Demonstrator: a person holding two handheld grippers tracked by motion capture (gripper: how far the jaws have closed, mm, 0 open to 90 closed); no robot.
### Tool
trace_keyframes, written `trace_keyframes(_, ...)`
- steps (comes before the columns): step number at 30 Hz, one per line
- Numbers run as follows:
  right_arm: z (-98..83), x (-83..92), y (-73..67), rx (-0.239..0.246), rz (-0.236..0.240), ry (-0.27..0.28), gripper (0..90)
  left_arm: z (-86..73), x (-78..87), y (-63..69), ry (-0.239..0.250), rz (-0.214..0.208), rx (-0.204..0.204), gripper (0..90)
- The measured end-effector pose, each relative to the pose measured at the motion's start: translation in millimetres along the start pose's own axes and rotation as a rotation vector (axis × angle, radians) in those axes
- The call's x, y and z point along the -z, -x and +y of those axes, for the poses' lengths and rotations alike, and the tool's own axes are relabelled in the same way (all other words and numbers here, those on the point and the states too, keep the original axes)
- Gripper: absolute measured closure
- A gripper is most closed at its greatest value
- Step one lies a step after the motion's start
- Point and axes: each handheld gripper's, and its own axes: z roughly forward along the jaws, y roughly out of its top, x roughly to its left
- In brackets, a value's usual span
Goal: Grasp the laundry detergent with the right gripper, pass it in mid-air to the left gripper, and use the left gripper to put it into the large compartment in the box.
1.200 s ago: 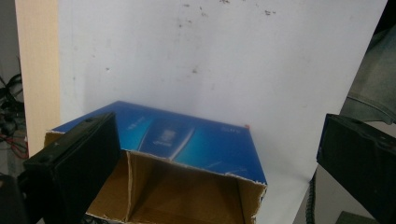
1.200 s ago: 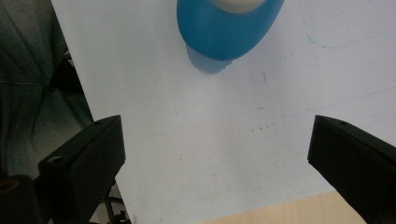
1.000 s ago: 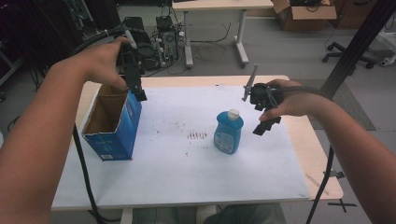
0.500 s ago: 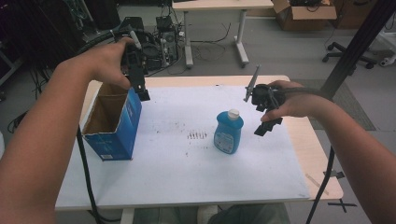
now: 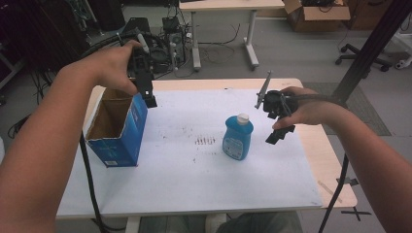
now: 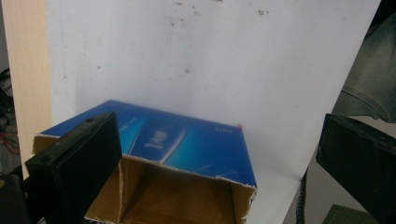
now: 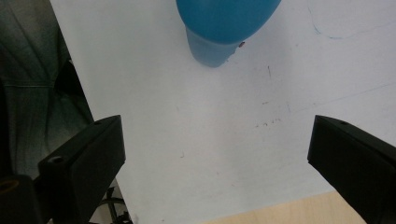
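Evidently nothing is gripped yet: both pairs of jaws are held apart and empty. Below the left gripper [image 5: 147, 92] the open blue box [image 5: 118, 127] waits; beside the right gripper [image 5: 277, 119] the blue bottle [image 5: 237, 137] stands unpacked.
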Motion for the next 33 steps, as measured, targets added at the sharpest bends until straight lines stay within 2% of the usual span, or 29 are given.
trace_keyframes(6,-1.4,1.7,-3.9,0.004,-0.006,0.011,4.0,0.9,3.4,12.8,0.006,0.019,-0.016,0.6)
trace_keyframes(12,-3.3,-0.8,-8.1,0.004,-0.004,0.010,4.0,1.8,5.3,23.7,0.029,0.011,-0.030,0.5)
trace_keyframes(25,-12.0,-10.1,-15.5,-0.002,0.008,0.025,4.0,-2.8,-6.8,49.5,0.022,0.005,-0.052,0.2)
trace_keyframes(33,-13.4,-14.0,-18.3,0.000,0.014,0.037,4.0,-4.2,-17.5,58.5,0.018,-0.011,-0.063,0.2)
